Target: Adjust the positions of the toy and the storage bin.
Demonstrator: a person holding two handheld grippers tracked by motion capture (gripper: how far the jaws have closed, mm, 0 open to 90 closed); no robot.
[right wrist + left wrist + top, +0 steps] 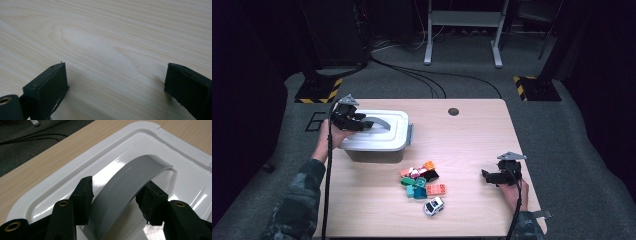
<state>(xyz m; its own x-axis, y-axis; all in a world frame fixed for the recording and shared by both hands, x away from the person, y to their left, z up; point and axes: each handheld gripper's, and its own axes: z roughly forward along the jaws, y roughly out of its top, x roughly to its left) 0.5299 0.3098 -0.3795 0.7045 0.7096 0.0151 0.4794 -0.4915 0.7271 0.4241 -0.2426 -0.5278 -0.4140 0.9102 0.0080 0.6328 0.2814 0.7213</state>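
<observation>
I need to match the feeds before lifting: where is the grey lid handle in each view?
High view: grey handle arches over the white lid, upper left, at the left gripper.
Left gripper view: handle centre, between the jaws.
Right gripper view: bare table, no handle.
Shared landmark: the white lid.

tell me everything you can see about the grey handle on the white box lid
The grey curved plastic handle is a wide, smooth, matte band that arches up from the middle recess of the glossy white plastic lid, one end hinged at the recess edge. It stands raised, not folded flat. The lid sits closed on the box at the table's left rear. The left gripper straddles the band, a black pad at each edge; the right-hand pad touches it, the other looks close, with contact unclear.
</observation>
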